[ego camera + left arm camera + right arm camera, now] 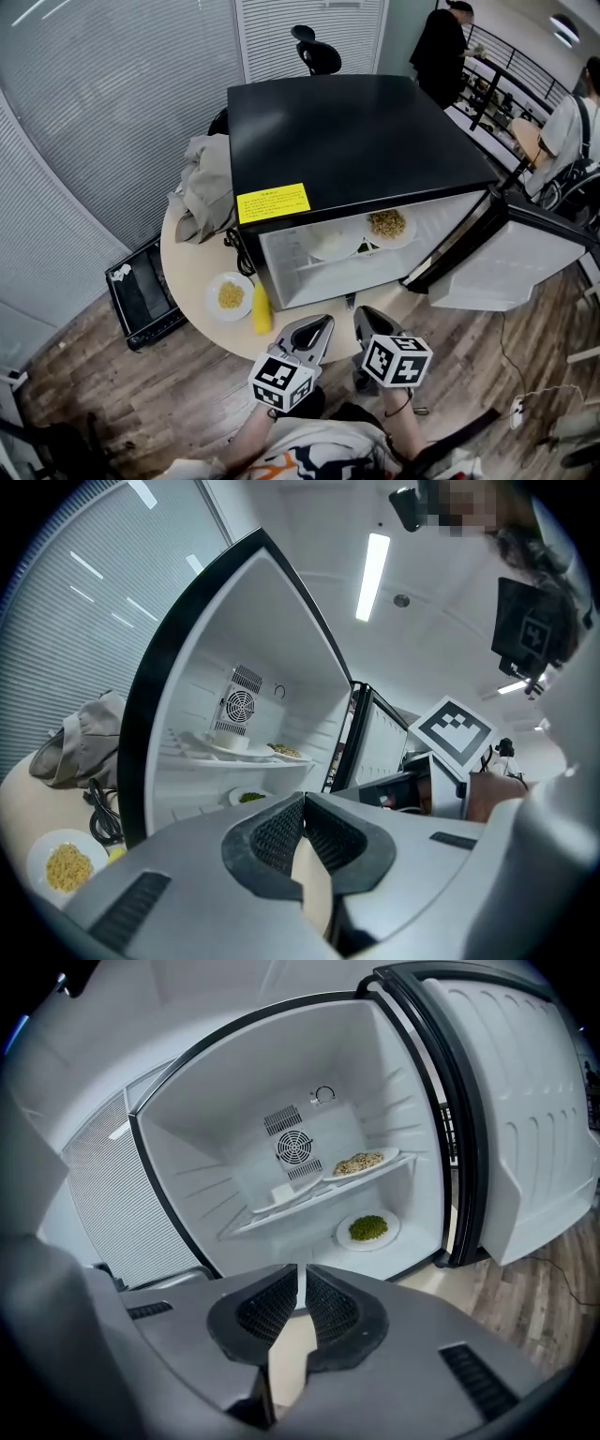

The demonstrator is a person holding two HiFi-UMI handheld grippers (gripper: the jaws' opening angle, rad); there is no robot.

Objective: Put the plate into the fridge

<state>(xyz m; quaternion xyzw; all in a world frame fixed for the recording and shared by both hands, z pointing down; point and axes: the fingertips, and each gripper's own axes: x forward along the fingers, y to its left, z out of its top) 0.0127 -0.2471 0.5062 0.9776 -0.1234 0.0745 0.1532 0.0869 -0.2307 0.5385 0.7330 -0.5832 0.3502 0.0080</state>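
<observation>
A black mini fridge [356, 141] stands on a round table [192, 267] with its door [511, 258] swung open to the right. On its shelf lie a plate of yellowish food [388, 225] [359, 1162] and an empty white plate [336, 242] [291, 1194]. A plate of green food [368, 1229] sits on the fridge floor. Another plate of yellow food [230, 296] [66, 864] rests on the table, left of the fridge. My left gripper [314, 323] [302, 799] and right gripper [367, 314] [302, 1269] hover side by side before the fridge, both shut and empty.
A yellow bottle [262, 309] stands beside the plate on the table. A grey garment [206, 187] and cables [234, 246] lie left of the fridge. A black case [145, 295] sits on the wooden floor. An office chair [314, 52] and people [445, 47] are behind.
</observation>
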